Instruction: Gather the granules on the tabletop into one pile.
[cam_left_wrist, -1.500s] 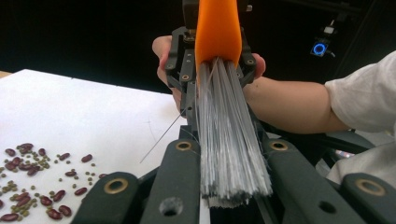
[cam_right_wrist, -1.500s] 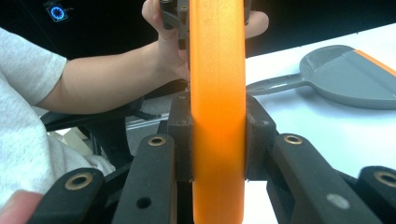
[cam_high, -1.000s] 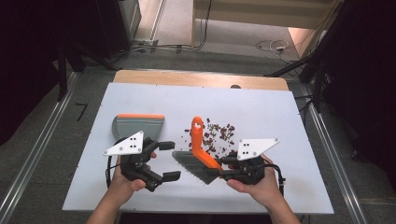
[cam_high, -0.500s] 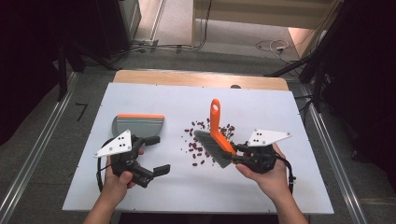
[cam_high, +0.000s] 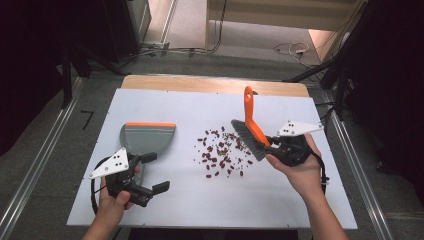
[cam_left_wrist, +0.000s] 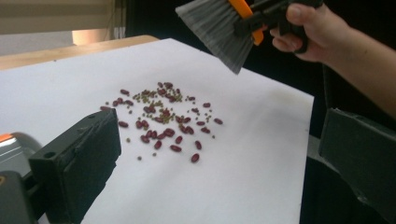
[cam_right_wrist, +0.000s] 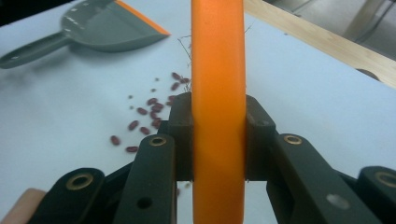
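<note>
A brush (cam_high: 248, 125) with an orange handle and grey bristles is held off the table, right of a scatter of red and green beans (cam_high: 222, 150). My right gripper (cam_high: 272, 147) is shut on its handle (cam_right_wrist: 217, 93), which stands between the jaws. A grey dustpan (cam_high: 147, 136) with an orange lip lies to the left, its handle pointing toward me. My left gripper (cam_high: 154, 172) hovers open beside that handle with nothing between its jaws. In the left gripper view, the beans (cam_left_wrist: 163, 116) lie ahead and the bristles (cam_left_wrist: 215, 23) hang above them.
The white tabletop (cam_high: 300, 200) has bare room in front and on the right. A wooden strip (cam_high: 210, 82) runs along its far edge. Metal rails and cables lie on the floor around it. The dustpan (cam_right_wrist: 102, 28) lies far left in the right gripper view.
My right gripper carried the brush from the left of the beans across to their right and farther from me. My left gripper slid left and toward me, nearer the dustpan's handle.
</note>
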